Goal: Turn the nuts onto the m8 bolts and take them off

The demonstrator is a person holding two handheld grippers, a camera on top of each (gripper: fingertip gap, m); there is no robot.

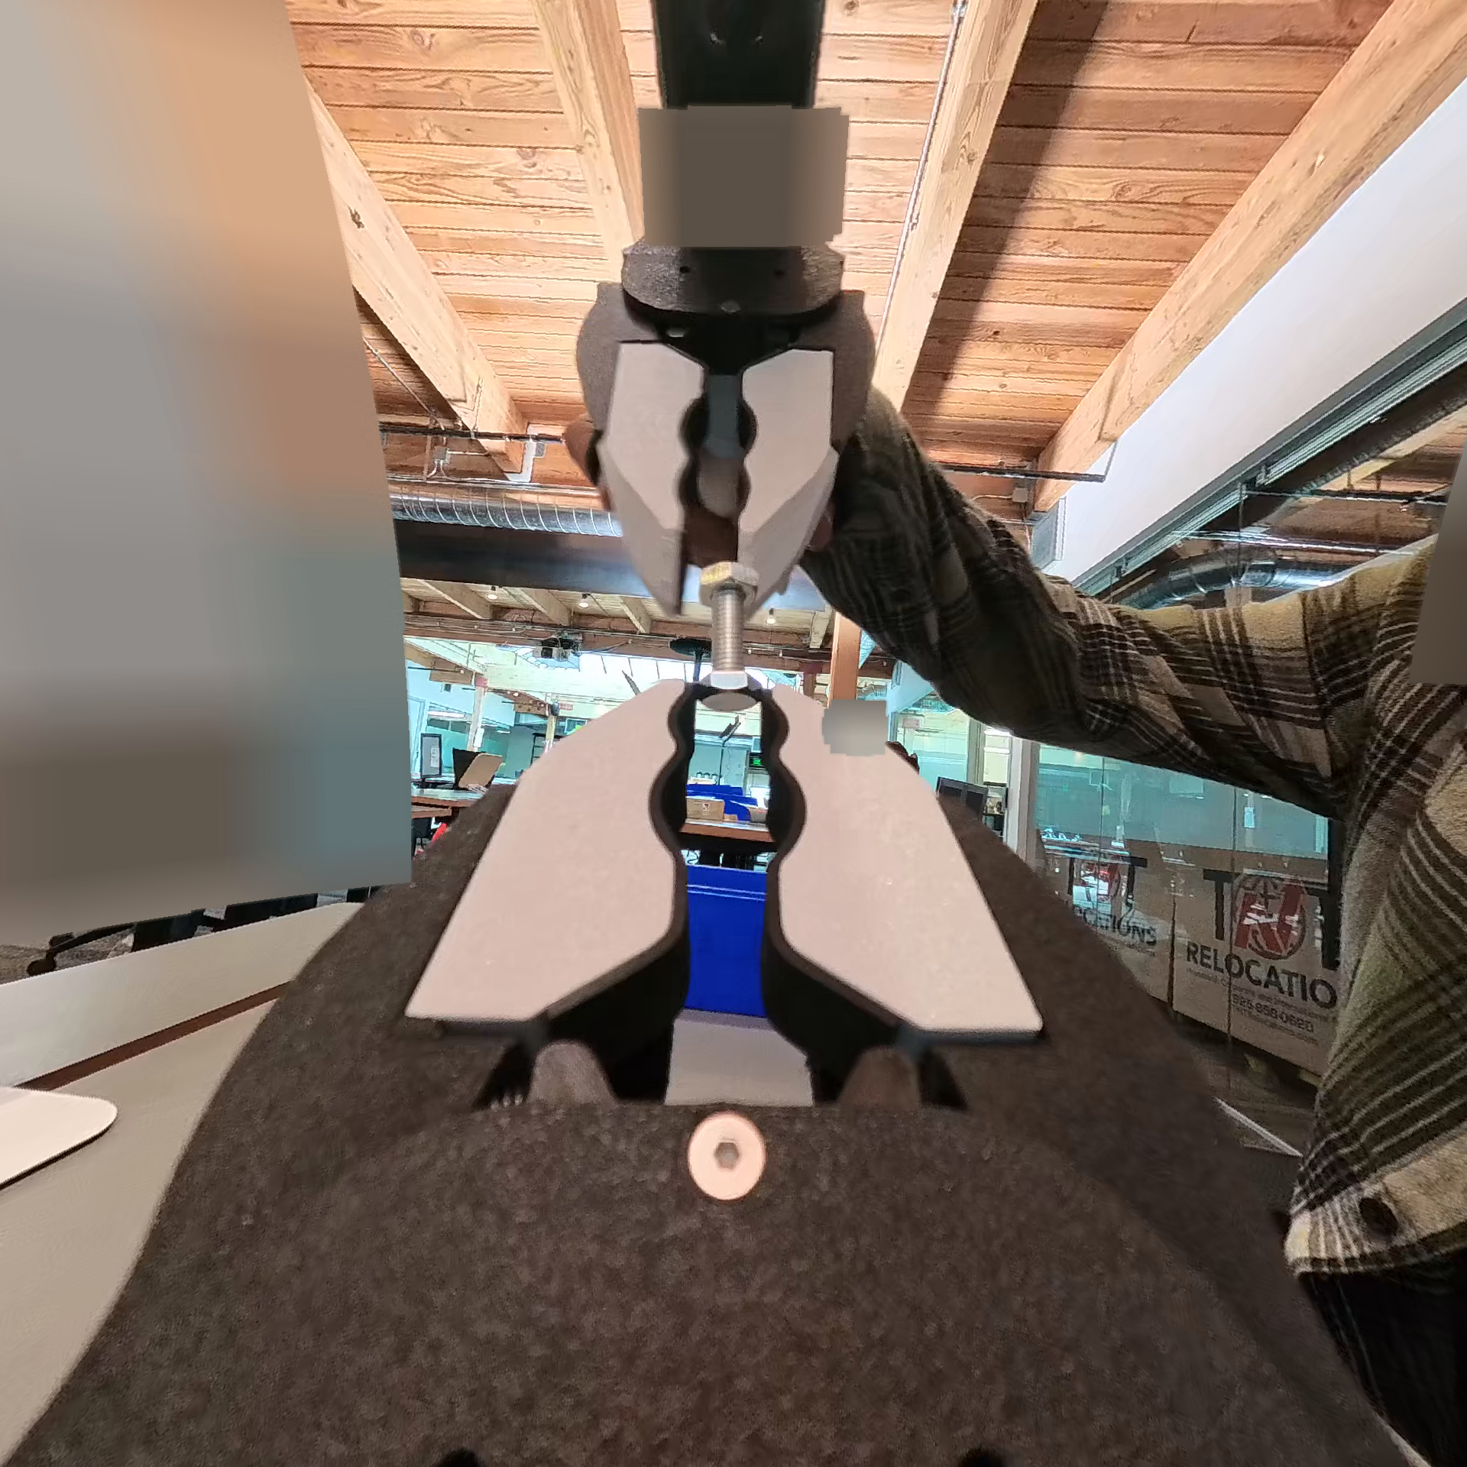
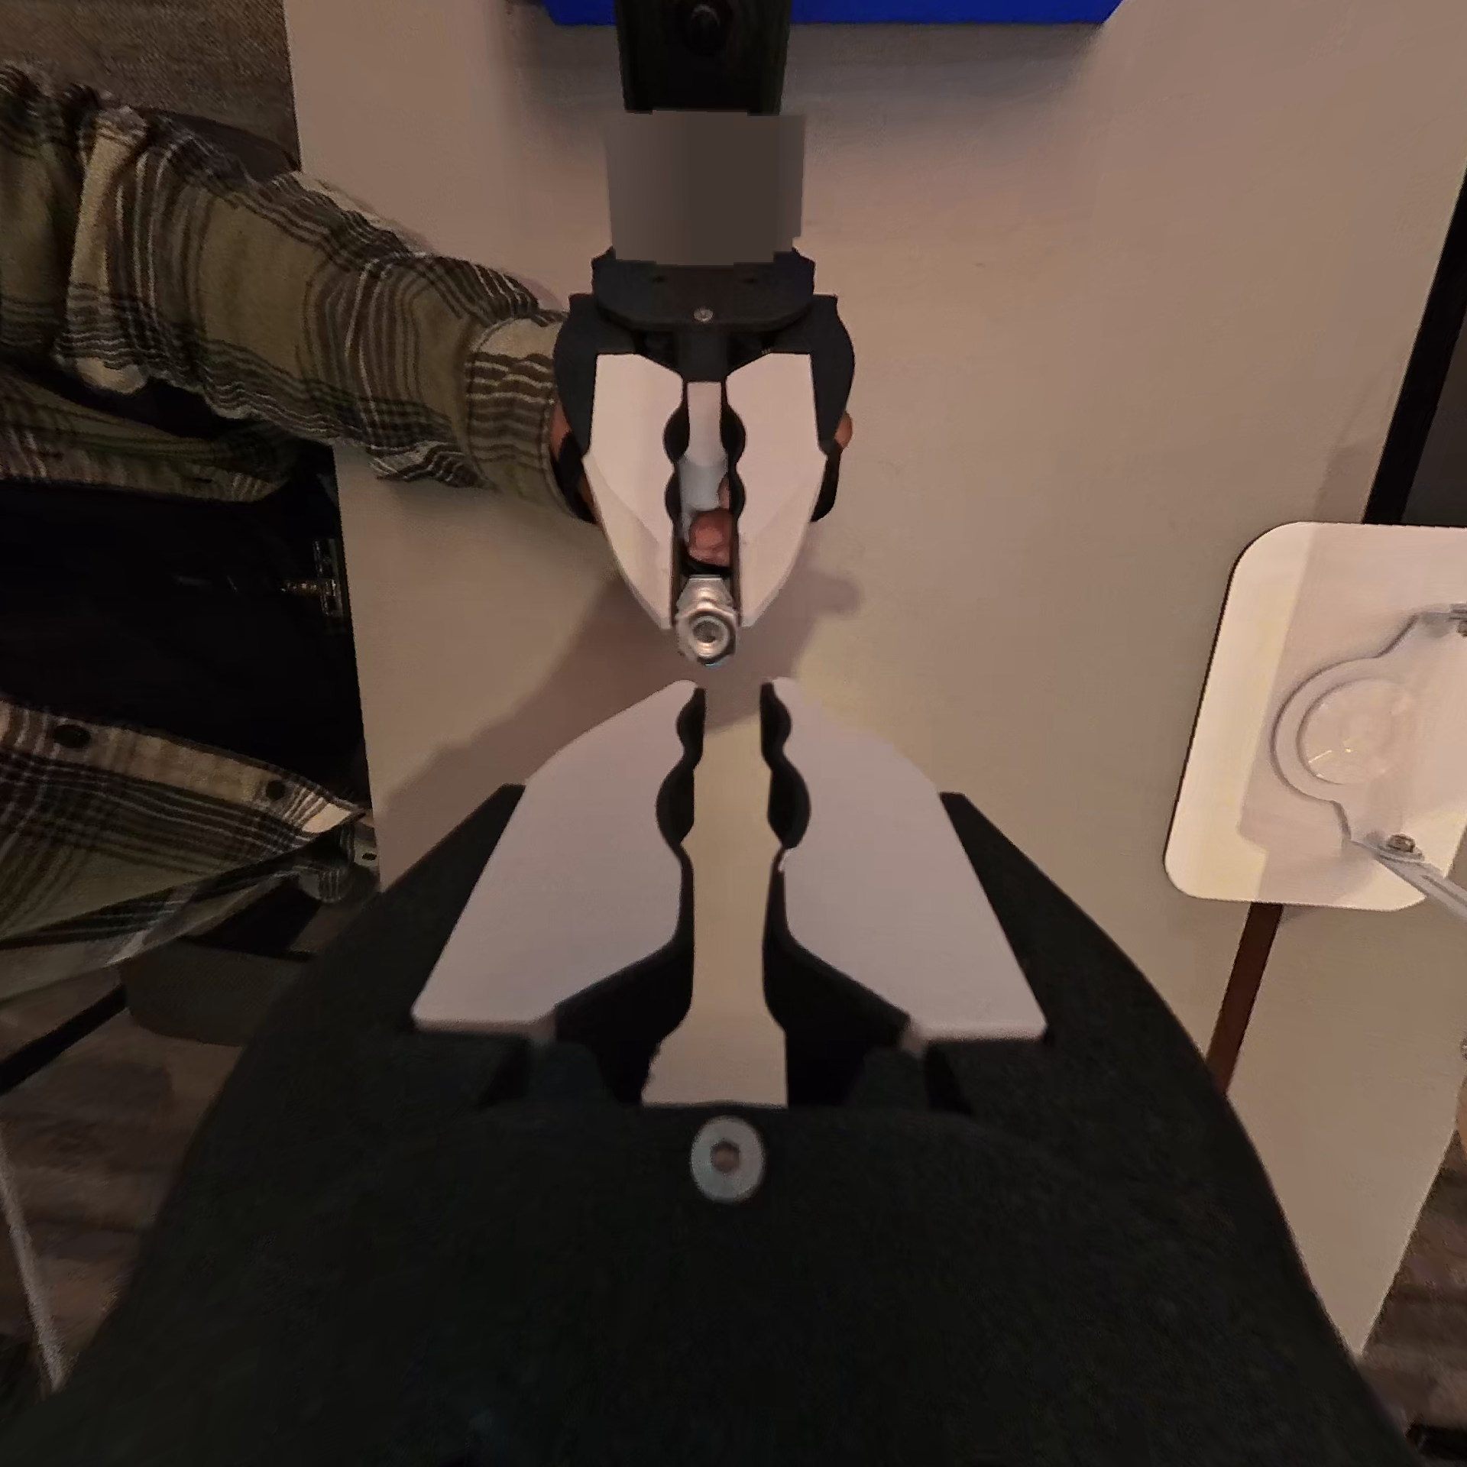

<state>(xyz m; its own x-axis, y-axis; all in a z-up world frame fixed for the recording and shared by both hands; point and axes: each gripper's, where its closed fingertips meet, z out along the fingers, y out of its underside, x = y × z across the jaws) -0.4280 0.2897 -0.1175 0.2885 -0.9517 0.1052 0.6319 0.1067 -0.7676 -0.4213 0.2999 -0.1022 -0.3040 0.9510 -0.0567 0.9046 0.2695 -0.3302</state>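
While left tool [image 1: 726, 695] clamps threaded steel bolt [image 1: 726, 635], right tool [image 2: 729, 694] spread at hex nut [image 2: 705, 633].

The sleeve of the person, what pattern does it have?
The sleeve has a plaid pattern, olive-green and dark, best shown in the left wrist view.

Bolt [image 1: 727, 627] and nut [image 2: 705, 633]: silver metal. Gripper fingers [image 1: 556, 857]: pale grey faces on black bodies. Sleeve [image 1: 1111, 675]: olive-and-cream plaid with dark stripes; bin [image 1: 724, 937] blue, table [image 2: 1032, 317] beige.
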